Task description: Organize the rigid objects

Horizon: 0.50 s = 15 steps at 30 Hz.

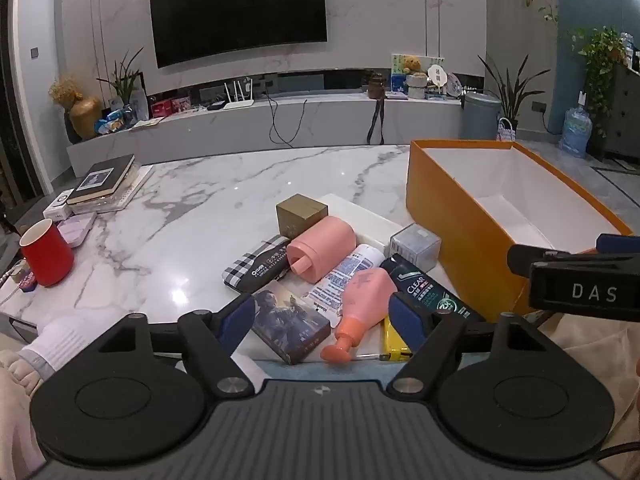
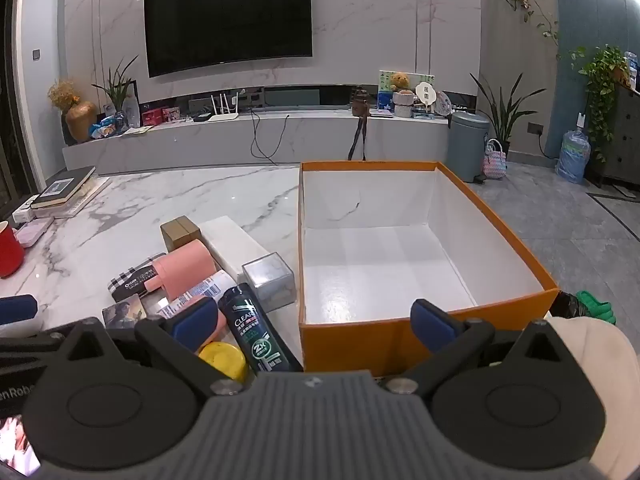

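Note:
A heap of small items lies on the marble table (image 1: 208,200): a pink bottle (image 1: 362,308), a dark green shampoo bottle (image 1: 428,290), a pink cylinder (image 1: 322,248), a picture box (image 1: 290,320), a checked case (image 1: 256,266), a gold cube (image 1: 302,214), a clear cube (image 1: 414,246) and a yellow item (image 1: 394,346). My left gripper (image 1: 326,316) stands open just above the heap's near side, nothing pressed between its pads. My right gripper (image 2: 314,320) is open over the near wall of the empty orange box (image 2: 496,216), beside the shampoo bottle (image 2: 256,332).
A red cup (image 1: 46,254) stands at the table's left edge, with stacked books (image 1: 102,180) behind it. A white flat box (image 2: 236,246) lies under the heap. A TV bench, a bin (image 2: 468,144) and plants line the far wall.

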{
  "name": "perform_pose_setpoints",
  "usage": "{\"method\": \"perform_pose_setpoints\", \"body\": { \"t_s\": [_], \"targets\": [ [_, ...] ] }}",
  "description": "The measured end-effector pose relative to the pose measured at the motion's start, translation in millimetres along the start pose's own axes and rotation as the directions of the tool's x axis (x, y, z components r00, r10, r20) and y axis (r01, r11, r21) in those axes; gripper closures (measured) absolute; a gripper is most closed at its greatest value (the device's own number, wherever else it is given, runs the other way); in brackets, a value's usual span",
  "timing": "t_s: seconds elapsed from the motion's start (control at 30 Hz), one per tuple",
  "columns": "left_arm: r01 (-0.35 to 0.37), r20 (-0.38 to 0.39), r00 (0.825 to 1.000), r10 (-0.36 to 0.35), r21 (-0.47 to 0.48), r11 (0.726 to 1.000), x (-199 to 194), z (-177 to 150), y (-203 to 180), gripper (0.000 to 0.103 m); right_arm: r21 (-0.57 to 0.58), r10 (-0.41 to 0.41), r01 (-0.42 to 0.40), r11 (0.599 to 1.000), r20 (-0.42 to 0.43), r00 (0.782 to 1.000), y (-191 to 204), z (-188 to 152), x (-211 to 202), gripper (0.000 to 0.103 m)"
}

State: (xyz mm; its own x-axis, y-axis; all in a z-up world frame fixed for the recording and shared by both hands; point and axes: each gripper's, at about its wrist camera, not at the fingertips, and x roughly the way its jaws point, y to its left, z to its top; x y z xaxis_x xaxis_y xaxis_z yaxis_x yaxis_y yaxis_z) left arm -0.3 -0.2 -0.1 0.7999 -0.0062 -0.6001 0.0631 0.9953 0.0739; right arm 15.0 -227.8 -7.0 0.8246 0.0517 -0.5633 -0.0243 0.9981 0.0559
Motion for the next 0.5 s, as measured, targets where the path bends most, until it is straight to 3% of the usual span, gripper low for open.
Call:
{"method": "perform_pose_setpoints", "body": {
  "t_s": [0.1, 0.27, 0.5],
  "targets": [
    [0.022, -0.014, 1.0, -0.021, 0.006, 1.0, 2, 1, -2, 0.02, 0.007, 0.006, -0.006, 1.0, 0.001, 1.0, -1, 0, 0, 0.002],
    [0.022, -0.025, 0.999, -0.022, 0.004, 1.0, -10, 12, 6, 0.02, 0.0, 0.009, -0.009, 1.0, 0.005, 1.0, -1, 0, -2, 0.002],
    [0.019, -0.007, 1.0, -0.019, 0.002, 1.0, -2, 2, 0, 0.02, 0.0, 0.018, -0.018, 1.0, -0.004, 1.0, -2, -1, 3, 0.002]
  ]
}}
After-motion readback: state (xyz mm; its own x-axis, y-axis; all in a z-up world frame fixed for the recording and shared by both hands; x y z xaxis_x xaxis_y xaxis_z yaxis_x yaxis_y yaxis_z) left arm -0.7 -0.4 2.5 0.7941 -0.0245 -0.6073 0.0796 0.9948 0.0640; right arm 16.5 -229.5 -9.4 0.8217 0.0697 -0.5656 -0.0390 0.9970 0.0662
